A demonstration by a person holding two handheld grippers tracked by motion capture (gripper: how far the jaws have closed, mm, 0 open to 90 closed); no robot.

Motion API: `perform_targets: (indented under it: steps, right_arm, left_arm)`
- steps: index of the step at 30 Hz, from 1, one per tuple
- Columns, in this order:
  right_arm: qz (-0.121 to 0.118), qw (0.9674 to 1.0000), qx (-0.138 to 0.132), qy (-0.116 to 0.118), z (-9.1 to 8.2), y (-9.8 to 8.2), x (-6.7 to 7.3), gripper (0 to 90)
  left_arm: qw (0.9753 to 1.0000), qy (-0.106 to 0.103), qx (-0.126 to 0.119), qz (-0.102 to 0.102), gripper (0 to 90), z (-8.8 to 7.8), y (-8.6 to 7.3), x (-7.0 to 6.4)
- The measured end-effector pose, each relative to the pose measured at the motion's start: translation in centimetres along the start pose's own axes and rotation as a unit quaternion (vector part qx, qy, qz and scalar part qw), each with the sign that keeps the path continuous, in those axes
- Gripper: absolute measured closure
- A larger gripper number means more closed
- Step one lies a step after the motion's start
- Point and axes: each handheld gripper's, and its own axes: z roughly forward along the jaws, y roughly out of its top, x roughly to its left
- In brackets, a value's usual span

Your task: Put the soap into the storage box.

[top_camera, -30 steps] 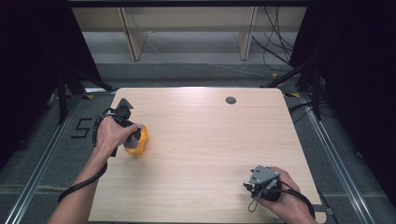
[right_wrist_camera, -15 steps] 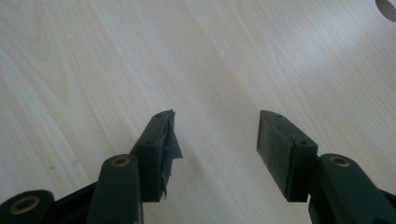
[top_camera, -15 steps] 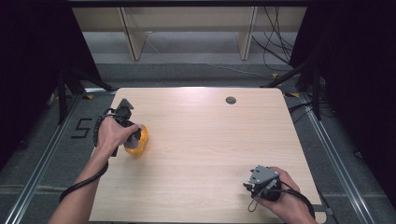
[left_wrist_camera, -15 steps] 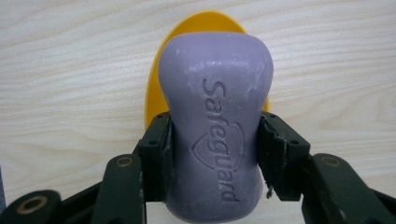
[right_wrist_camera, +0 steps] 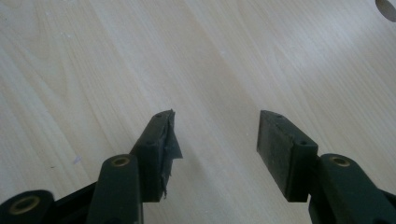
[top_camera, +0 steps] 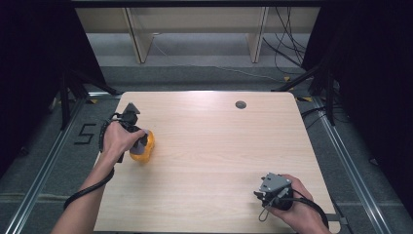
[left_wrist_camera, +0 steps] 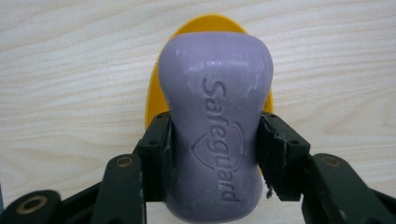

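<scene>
A purple bar of soap (left_wrist_camera: 215, 126) stamped "Safeguard" is clamped at its waist between the black pads of my left gripper (left_wrist_camera: 214, 149). Beneath it lies an orange soap dish (left_wrist_camera: 159, 93), whose rim peeks out around the bar. In the high view the left gripper (top_camera: 140, 141) hangs over that orange dish (top_camera: 146, 148) at the table's left side, and the hand hides the soap. My right gripper (right_wrist_camera: 215, 140) stands open over bare wood with nothing between its pads; it rests near the front right corner (top_camera: 260, 195).
The light wooden table (top_camera: 214, 146) has a round cable hole (top_camera: 240, 104) near its far edge, also seen as a cable hole (right_wrist_camera: 386, 8) in the right gripper view. Cables trail from both grippers. Metal frame rails run along both sides of the table.
</scene>
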Motion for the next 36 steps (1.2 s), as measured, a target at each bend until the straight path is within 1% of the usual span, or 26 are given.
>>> perform_targets:
  steps: [1,2,3,4,5,6,7,9,10,11,12,13,16,18,23,25,26,27,29,32,36]
  right_arm:
    - [0.008,1.0,0.002,-0.002,0.0,0.0,0.1,47.2]
    - [0.007,1.0,0.001,-0.002,0.0,0.0,0.1,47.2]
    - [0.014,0.9999,0.003,-0.002,0.0,0.0,0.2,47.2]
    - [0.014,0.9999,0.003,-0.002,0.0,0.0,0.2,47.2]
    - [0.007,1.0,0.002,-0.002,0.0,0.0,0.1,47.2]
    - [0.013,0.9999,0.002,0.0,0.0,0.0,0.2,47.2]
    - [0.009,1.0,0.001,-0.001,0.0,0.0,0.1,47.2]
    - [0.013,0.9999,0.003,-0.002,0.0,0.0,0.2,47.2]
    - [0.013,0.9999,0.003,-0.002,0.0,0.0,0.2,47.2]
    - [0.014,0.9999,0.002,-0.001,0.0,0.0,0.2,47.2]
    - [0.014,0.9999,0.002,-0.001,0.0,0.0,0.2,47.2]
    - [0.014,0.9999,0.002,-0.001,0.0,0.0,0.2,47.2]
    - [0.013,0.9999,0.003,-0.002,0.0,0.0,0.2,47.2]
    - [0.013,0.9999,0.003,-0.002,0.0,0.0,0.2,47.2]
    - [0.013,0.9999,0.004,-0.002,0.0,0.0,0.2,47.2]
    - [0.013,0.9999,0.003,-0.001,0.0,0.0,0.2,47.2]
    - [0.008,1.0,0.001,-0.001,0.0,0.0,0.1,47.2]
    - [0.012,0.9999,0.002,0.0,0.0,0.0,0.2,47.1]
    - [0.013,0.9999,0.004,0.0,0.0,0.0,0.2,47.2]
    - [0.013,0.9999,0.003,0.0,0.0,0.0,0.2,47.1]
    - [0.013,0.9999,0.003,0.0,0.0,0.0,0.2,47.0]
  left_arm:
    - [1.0,0.0,-0.001,0.0,49.5,0.0,0.0,0.0]
    - [1.0,0.001,-0.001,0.001,49.4,0.0,0.0,0.0]
    - [1.0,0.001,0.0,0.002,49.4,0.1,0.0,0.1]
    - [1.0,0.001,-0.001,0.0,49.4,0.1,0.0,0.1]
    - [1.0,0.001,0.001,0.0,49.4,0.1,0.0,0.0]
    - [1.0,0.001,0.001,0.0,49.4,0.1,0.0,0.0]
    - [1.0,0.0,0.0,-0.001,49.5,0.1,0.0,0.0]
    - [1.0,0.0,0.0,0.0,49.5,0.1,0.0,0.0]
    - [1.0,0.0,0.002,0.002,49.5,0.1,0.1,-0.1]
    - [1.0,0.0,0.003,0.008,49.4,0.2,0.1,-0.1]
    - [1.0,0.0,0.003,0.008,49.4,0.2,0.1,-0.1]
    - [1.0,0.001,0.001,0.0,49.4,0.3,0.1,-0.2]
    - [1.0,0.003,0.004,0.004,49.4,0.4,0.2,-0.3]
    - [1.0,0.003,0.002,0.002,49.4,0.6,0.2,-0.4]
    - [0.9999,0.006,0.007,0.008,49.4,1.0,0.2,-0.2]
    - [1.0,0.006,0.005,0.006,49.4,1.2,0.2,-0.2]
    - [1.0,0.007,0.003,0.003,49.4,1.3,0.2,-0.2]
    - [1.0,0.007,0.003,0.004,49.4,1.3,0.2,-0.2]
    - [1.0,0.006,0.005,0.006,49.4,1.4,0.2,-0.1]
    - [1.0,0.007,0.001,0.004,49.4,1.5,0.2,-0.2]
    - [0.9999,0.009,0.003,0.008,49.4,1.7,0.2,-0.2]
